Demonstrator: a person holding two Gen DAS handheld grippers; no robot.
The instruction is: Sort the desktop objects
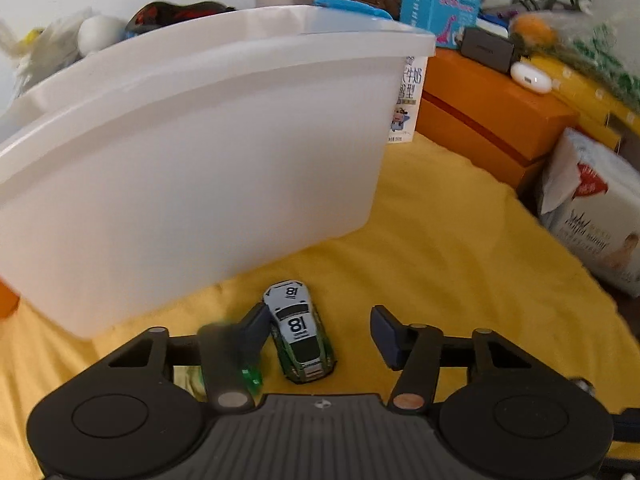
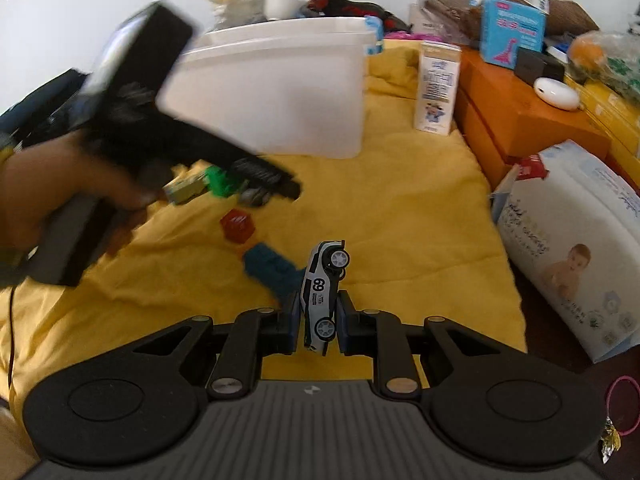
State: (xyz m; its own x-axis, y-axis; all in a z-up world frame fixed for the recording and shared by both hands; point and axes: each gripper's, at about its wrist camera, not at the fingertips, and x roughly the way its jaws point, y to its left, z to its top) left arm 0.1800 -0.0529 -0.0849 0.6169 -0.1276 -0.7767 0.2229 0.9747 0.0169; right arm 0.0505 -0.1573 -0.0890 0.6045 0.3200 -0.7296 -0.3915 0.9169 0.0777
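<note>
A white and green toy car (image 1: 298, 332) marked 81 lies on the yellow cloth (image 1: 440, 248) between the fingers of my left gripper (image 1: 320, 332). The left finger (image 1: 254, 326) is beside the car and the right finger (image 1: 386, 336) stands well clear of it, so the gripper is open. My right gripper (image 2: 318, 320) is shut on a white toy car (image 2: 322, 292) marked 69, held on its side above the cloth. The white bin (image 1: 200, 160) stands just behind the left gripper. In the right wrist view the left gripper (image 2: 280, 186) is a blur in a person's hand (image 2: 48, 188).
A red block (image 2: 237, 226), a blue block (image 2: 272, 268) and a green block (image 2: 218, 182) lie on the cloth. A milk carton (image 2: 436, 88) stands right of the bin. Orange boxes (image 2: 520, 120) and a diaper pack (image 2: 568, 248) line the right side.
</note>
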